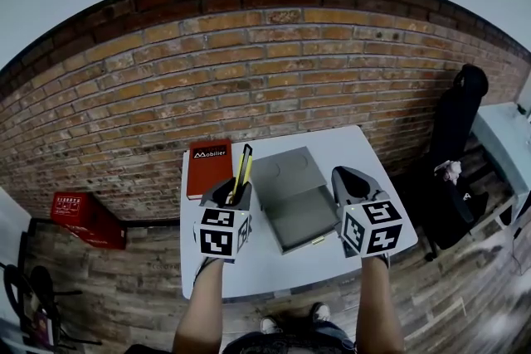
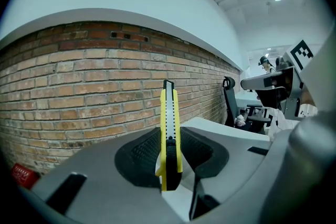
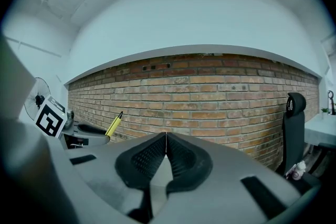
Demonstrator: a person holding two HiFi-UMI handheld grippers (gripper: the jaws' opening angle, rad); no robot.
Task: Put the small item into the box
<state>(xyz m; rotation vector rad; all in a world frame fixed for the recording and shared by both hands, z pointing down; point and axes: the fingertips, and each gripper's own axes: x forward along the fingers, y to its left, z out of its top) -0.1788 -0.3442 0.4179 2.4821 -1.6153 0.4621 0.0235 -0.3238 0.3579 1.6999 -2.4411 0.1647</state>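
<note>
- Head view: a white table point(image 1: 249, 273) stands against a brick wall point(image 1: 249, 70), and the person's two forearms reach over its near edge.
- The left gripper point(image 1: 232, 193) is clamped on a yellow utility knife point(image 1: 243, 168). The knife's far end sticks out past the jaws toward the wall.
- The knife is held above the table, between a red book point(image 1: 208, 167) and the raised lid of an open grey box point(image 1: 300, 218).
- The box lies on the table between the two grippers, with its lid folded back toward the wall.
- The right gripper point(image 1: 347, 178) hovers just right of the box.
- A red crate point(image 1: 81, 217) sits on the floor to the left, and a black office chair point(image 1: 459, 118) stands to the right.

- Left gripper view: both ribbed black pads press on the knife's flat sides. The knife stands on edge between them, its black slider facing the camera and its tip rising in front of the brick wall.
- The white table shows beyond the jaws, and the right gripper with its marker cube point(image 2: 301, 54) is at the right edge.

- Right gripper view: the jaws are closed together, pad against pad, with nothing between them.
- At the left, the left gripper carries the knife, which slants upward against the bricks. The office chair stands at the right.
</note>
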